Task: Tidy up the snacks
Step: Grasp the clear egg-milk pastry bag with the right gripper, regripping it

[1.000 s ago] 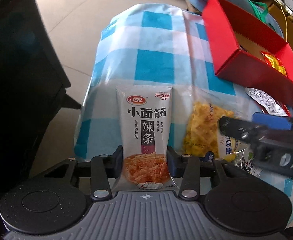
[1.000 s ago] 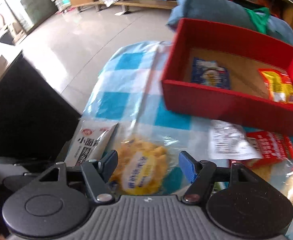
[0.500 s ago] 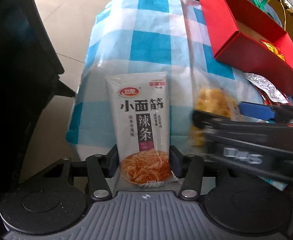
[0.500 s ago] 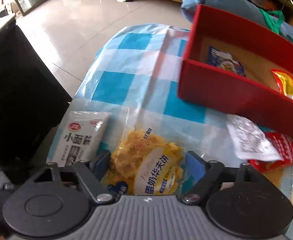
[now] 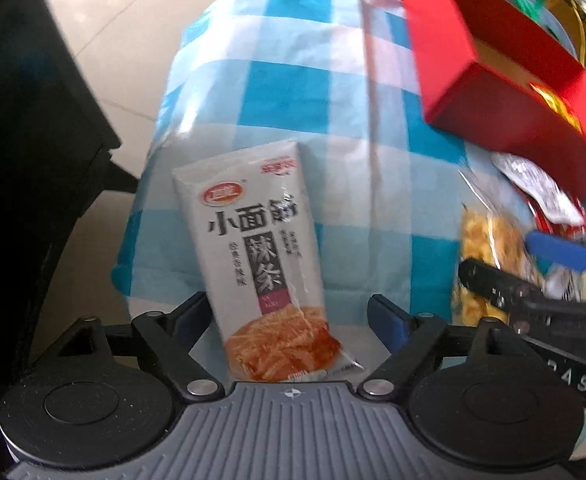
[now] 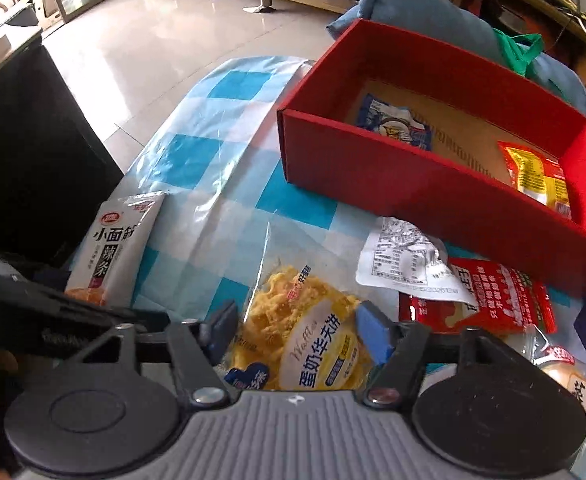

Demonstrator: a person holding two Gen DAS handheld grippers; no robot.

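A white spicy-strip packet (image 5: pixel 257 248) lies tilted on the blue checked cloth (image 5: pixel 293 80). It sits between the fingers of my left gripper (image 5: pixel 287 302), whose jaws are opening and stand clear of its sides. My right gripper (image 6: pixel 296 312) is open and straddles a yellow waffle packet (image 6: pixel 301 344), its blue pads close beside the wrapper's edges. The white packet (image 6: pixel 113 248) also shows at the left of the right wrist view. A red box (image 6: pixel 393 176) stands beyond, holding a blue packet (image 6: pixel 397 126) and a yellow-red packet (image 6: pixel 533 172).
A silver-white packet (image 6: pixel 405 256) and a red packet (image 6: pixel 493 292) lie in front of the box, with another wrapped snack (image 6: pixel 565 368) at the lower right. Black furniture (image 5: pixel 21 160) stands left of the table edge. A blue bundle (image 6: pixel 413 4) lies behind the box.
The left jaws have spread apart and let go of the white packet, which now leans tilted. The right gripper has come down closer over the waffle packet.
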